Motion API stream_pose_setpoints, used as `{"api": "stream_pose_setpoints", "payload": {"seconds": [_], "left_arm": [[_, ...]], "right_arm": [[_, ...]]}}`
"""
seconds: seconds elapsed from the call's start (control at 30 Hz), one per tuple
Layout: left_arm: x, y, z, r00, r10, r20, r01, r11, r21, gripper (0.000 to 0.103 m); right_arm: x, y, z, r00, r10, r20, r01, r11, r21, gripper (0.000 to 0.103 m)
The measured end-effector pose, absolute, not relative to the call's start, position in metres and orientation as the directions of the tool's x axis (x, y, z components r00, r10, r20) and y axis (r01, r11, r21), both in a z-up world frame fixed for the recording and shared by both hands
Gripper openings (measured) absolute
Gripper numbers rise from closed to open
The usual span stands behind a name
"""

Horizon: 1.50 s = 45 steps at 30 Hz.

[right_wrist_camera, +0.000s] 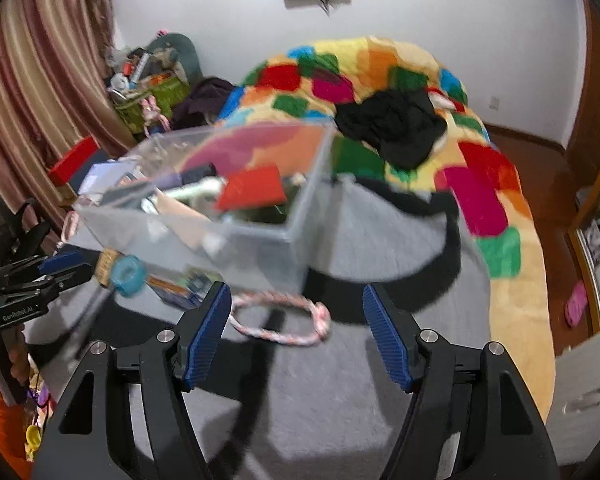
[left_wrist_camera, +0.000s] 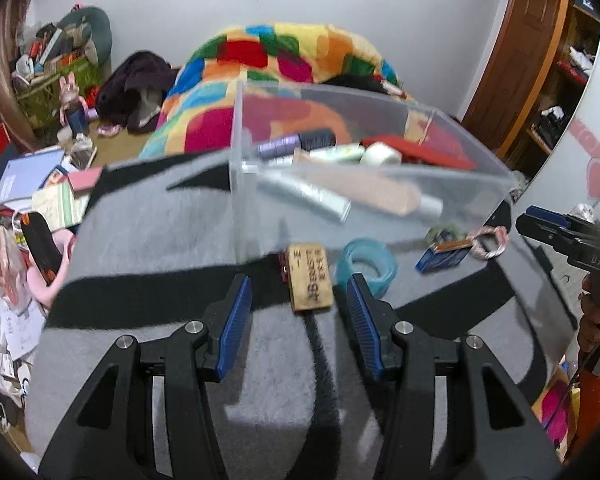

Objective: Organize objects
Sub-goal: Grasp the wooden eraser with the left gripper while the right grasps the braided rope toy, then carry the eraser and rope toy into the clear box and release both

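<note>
A clear plastic bin (left_wrist_camera: 236,140) stands on a grey and black blanket (left_wrist_camera: 148,240), holding tubes, a tape roll and a red flat item. In front of it lie a tan printed box (left_wrist_camera: 310,276), a blue tape ring (left_wrist_camera: 366,264), a small blue box (left_wrist_camera: 440,256) and a pink-white rope loop (left_wrist_camera: 488,242). My left gripper (left_wrist_camera: 299,280) is open, the tan box lying just beyond and between its fingertips without touching the pads. My right gripper (right_wrist_camera: 296,288) is open above the rope loop (right_wrist_camera: 280,320), which lies between its fingers. The bin (right_wrist_camera: 252,252) sits just behind it.
A bright patchwork blanket (right_wrist_camera: 480,184) with black clothing (right_wrist_camera: 396,128) on it covers the bed behind the bin. Books, papers and cluttered bags (left_wrist_camera: 40,184) fill the floor at the left. A wooden door and shelves (left_wrist_camera: 540,60) stand at the right.
</note>
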<state>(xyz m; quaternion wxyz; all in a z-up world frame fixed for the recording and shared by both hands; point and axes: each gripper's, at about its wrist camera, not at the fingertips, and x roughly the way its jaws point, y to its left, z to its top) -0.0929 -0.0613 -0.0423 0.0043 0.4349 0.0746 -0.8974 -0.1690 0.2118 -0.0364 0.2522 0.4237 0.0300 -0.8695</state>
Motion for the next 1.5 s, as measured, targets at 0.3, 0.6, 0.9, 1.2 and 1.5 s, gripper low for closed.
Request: {"api": "stream_pose_setpoints", "payload": {"seconds": [0.3, 0.6, 0.9, 1.2, 1.5], "left_arm": [[-0.108, -0.054, -0.051, -0.577, 0.024, -0.816, 0.070, -0.994, -0.079, 0.049], [-0.113, -0.047, -0.054, -0.570, 0.019, -0.822, 0.040, -0.998, -0.050, 0.024], [-0.096, -0.055, -0.051, -0.610, 0.039, -0.792, 0.074, -0.992, -0.106, 0.024], [-0.083, -0.064, -0.018, -0.698, 0.064, -0.713, 0.105, -0.976, -0.190, 0.023], [-0.075, -0.068, -0.001, -0.731, 0.077, -0.677, 0.095, -0.972, -0.214, 0.023]], "right_arm": [[-0.179, 0.216, -0.060, -0.484, -0.377, -0.790, 0.427, -0.889, 0.163, 0.060], [-0.182, 0.199, -0.070, -0.451, -0.329, -0.830, 0.450, -0.887, 0.108, 0.015], [-0.159, 0.202, -0.060, -0.478, -0.362, -0.800, 0.470, -0.875, 0.115, 0.011], [-0.138, 0.200, -0.029, -0.503, -0.451, -0.737, 0.509, -0.844, 0.169, 0.011], [-0.127, 0.190, 0.003, -0.535, -0.513, -0.672, 0.551, -0.814, 0.183, 0.011]]}}
